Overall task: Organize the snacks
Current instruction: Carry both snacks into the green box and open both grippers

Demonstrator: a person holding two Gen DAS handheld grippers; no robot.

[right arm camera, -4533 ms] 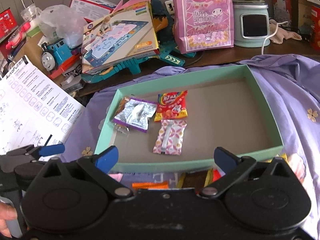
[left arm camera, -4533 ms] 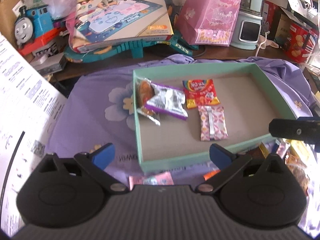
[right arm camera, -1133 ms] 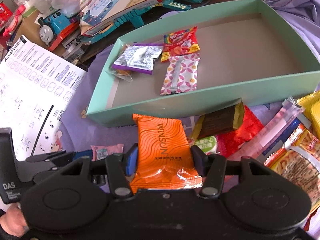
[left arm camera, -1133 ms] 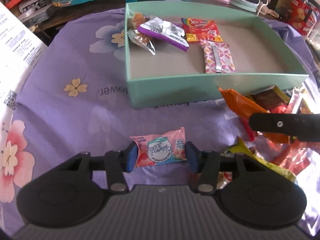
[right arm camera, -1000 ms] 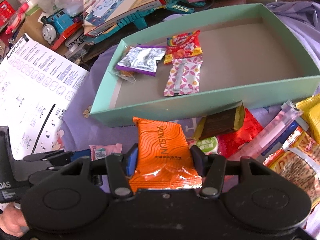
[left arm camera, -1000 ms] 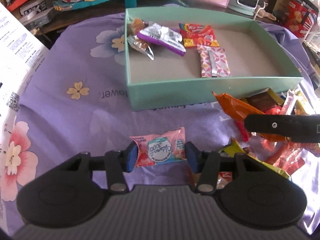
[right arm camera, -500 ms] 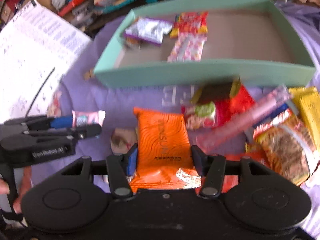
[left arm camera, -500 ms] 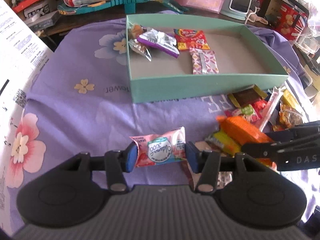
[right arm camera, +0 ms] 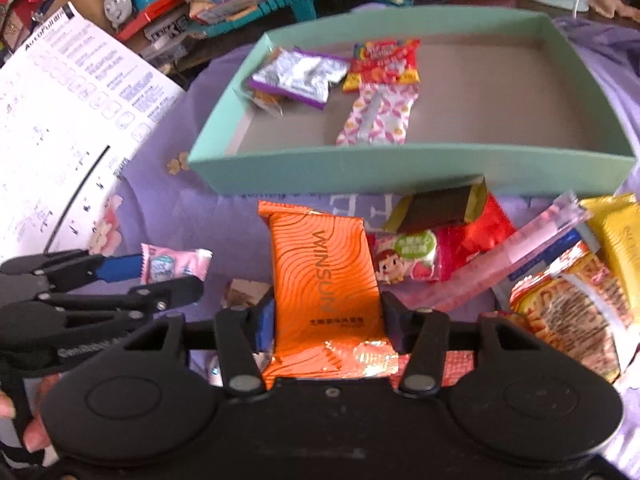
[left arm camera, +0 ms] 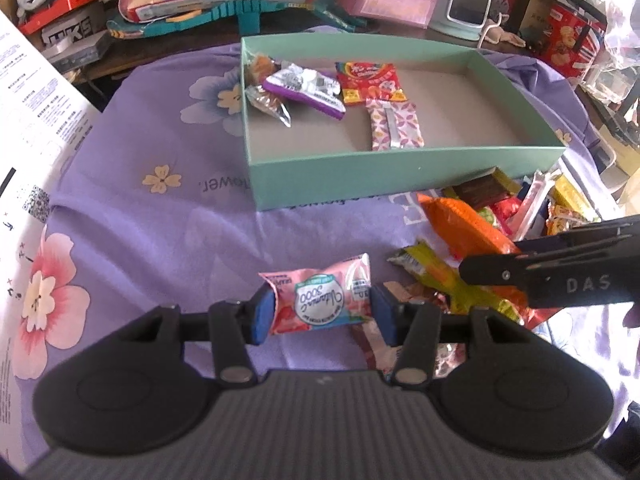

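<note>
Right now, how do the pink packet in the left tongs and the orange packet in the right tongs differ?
The pink packet is small and pillow-shaped, with a round teal label; the orange packet is larger and flat, with wavy lines. The left tongs hold the pink one across its ends; the right tongs, closing, hold the orange one by its sides. Both are sealed snacks outside the green box.

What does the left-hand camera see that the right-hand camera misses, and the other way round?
Only the left wrist view shows the red cookie box at the back right. Only the right wrist view shows the yellow packet and a fingertip. Both show the green box, the pink sachet held in the left gripper, and the orange packet between the closing jaws of the right gripper.
</note>
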